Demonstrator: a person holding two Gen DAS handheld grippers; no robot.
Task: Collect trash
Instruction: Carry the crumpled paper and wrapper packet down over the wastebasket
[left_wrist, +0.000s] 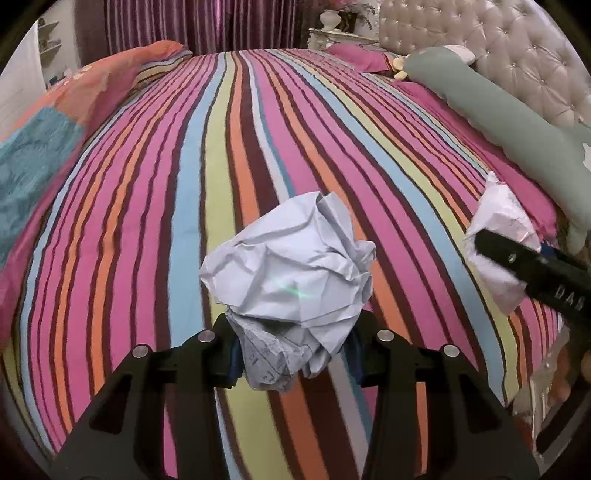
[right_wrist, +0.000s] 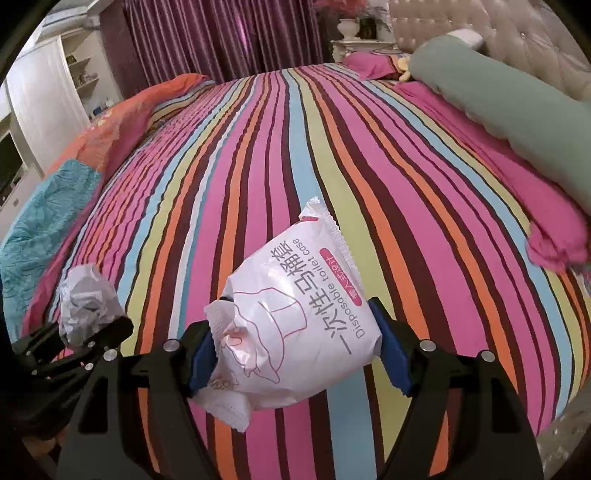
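My left gripper (left_wrist: 295, 354) is clamped on a crumpled paper ball (left_wrist: 291, 266), and my right gripper (right_wrist: 299, 354) pinches a disposable toilet-seat-cover packet (right_wrist: 295, 317). I reckon that slick packet could squirt out over the striped bedspread (right_wrist: 332, 147).

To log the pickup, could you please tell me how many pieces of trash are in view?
2. A paper ball is held in the left gripper; a white packet is held in the right gripper. Both are above the bed. More may lie out of view.
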